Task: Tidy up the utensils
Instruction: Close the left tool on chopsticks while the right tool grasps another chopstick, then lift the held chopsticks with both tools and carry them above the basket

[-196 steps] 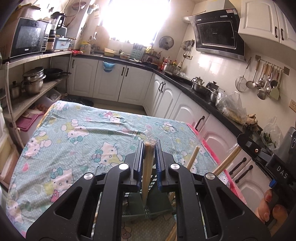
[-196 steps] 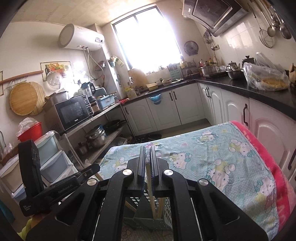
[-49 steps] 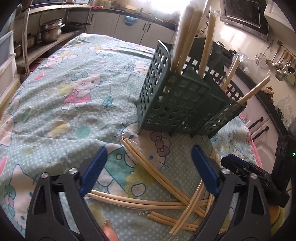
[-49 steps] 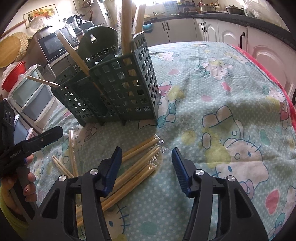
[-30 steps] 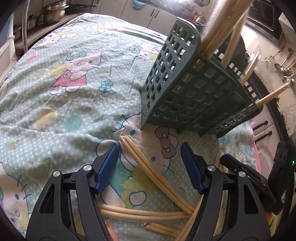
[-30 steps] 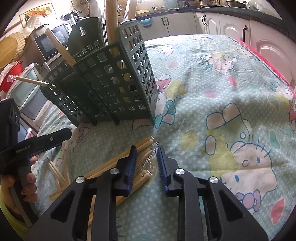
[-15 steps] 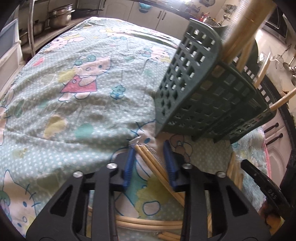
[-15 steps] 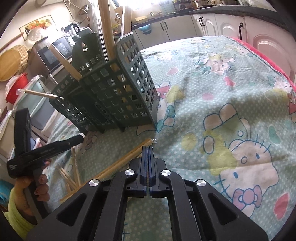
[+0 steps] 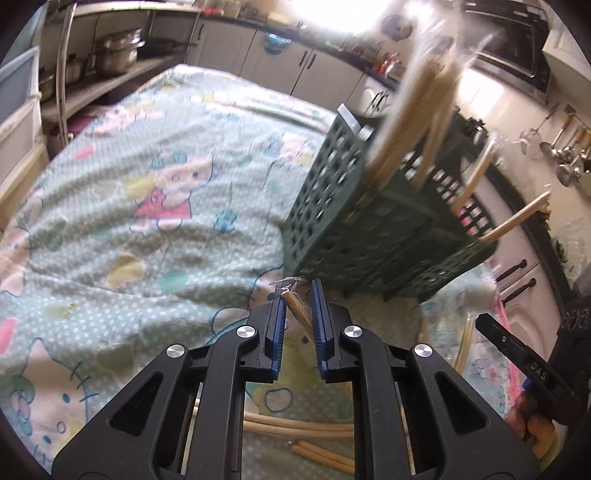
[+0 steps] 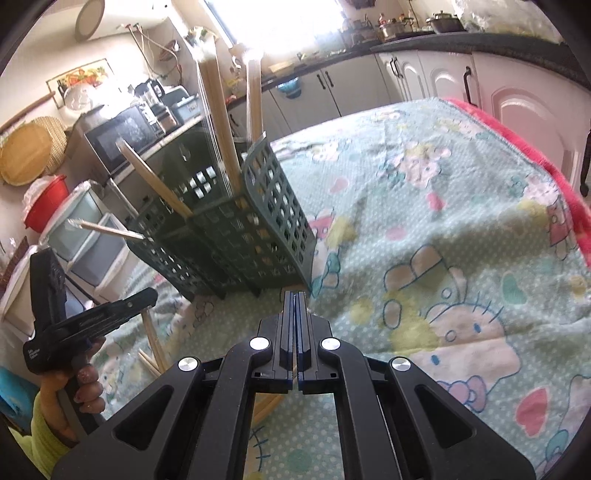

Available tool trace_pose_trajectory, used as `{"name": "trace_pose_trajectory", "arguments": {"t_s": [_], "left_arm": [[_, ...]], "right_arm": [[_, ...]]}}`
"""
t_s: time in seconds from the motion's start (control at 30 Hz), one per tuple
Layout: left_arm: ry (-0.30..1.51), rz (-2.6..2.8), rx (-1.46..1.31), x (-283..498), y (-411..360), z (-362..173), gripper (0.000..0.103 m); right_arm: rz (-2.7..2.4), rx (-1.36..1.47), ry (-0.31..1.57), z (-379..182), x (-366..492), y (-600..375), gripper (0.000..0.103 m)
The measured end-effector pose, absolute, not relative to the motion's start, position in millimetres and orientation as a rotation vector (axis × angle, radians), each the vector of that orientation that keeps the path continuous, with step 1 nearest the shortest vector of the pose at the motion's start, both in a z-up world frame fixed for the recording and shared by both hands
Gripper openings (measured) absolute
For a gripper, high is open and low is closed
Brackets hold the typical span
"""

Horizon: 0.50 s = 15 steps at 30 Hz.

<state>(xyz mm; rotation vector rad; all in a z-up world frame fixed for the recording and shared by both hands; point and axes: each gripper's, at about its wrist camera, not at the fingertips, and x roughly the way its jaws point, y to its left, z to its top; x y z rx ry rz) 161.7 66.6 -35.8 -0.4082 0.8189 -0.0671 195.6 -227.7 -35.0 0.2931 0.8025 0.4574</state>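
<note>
We see the green caddy (image 9: 373, 229) standing far on the tablecloth (image 9: 147, 221), several sticks upright inside. Both tongs, wide 1 second ago, have narrowed: our left gripper (image 9: 297, 314) is closing on a wrapped chopstick pair (image 9: 295, 306), our right gripper (image 10: 296, 325) clamps tight, so 2 pickups look underway.

A bright window (image 10: 280, 18) floods the kitchen with glare. White cabinets (image 10: 424, 81) run under a dark countertop (image 10: 480, 40). A microwave (image 10: 122, 136) sits on an open shelf (image 9: 110, 81) holding steel pots (image 9: 118, 55). Ladles (image 9: 565, 147) hang on the tiled wall.
</note>
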Motion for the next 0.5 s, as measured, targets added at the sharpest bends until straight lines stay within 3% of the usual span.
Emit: {"name": "trace_pose_trajectory", "arguments": {"t_s": [0.5], "left_arm": [[0.616, -0.12, -0.358, 144.6, 44.1, 40.2, 0.004]], "right_arm": [[0.476, 0.288, 0.659, 12.2, 181.7, -236.5, 0.001]]}}
